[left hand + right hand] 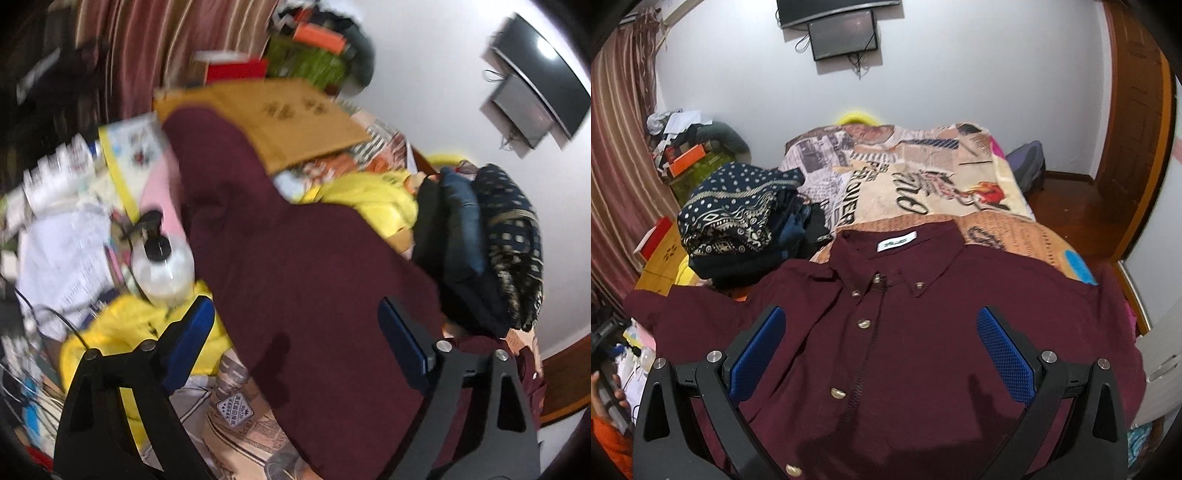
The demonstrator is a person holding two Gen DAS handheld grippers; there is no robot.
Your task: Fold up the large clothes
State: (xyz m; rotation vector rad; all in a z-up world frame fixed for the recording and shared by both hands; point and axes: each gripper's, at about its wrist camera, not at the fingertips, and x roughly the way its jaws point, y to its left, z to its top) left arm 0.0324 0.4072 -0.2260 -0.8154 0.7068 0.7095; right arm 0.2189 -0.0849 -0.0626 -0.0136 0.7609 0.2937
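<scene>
Maroon shirt (908, 354) lies face up, buttoned, on bed (923, 192), collar toward far wall. Right view: my right tool (881, 343) hangs wide open over chest, gripping nothing. I'd pinch shoulder seam, fold inward flat. Left view, blurred: left tool (295, 343) wide open over sleeve, empty; sleeve drapes off bed edge toward clutter.

The left wrist view is smeared by motion blur, worst at the upper left, where the striped curtain (147, 48) streaks; the screen (543, 70) at the upper right carries a white glare spot. The right wrist view is sharper, evenly and softly lit, with a pale wall (979, 74). Faint shadows fall on the maroon shirt (923, 350) at lower centre. Both frames bend strongly at the edges and darken into black corners.
</scene>
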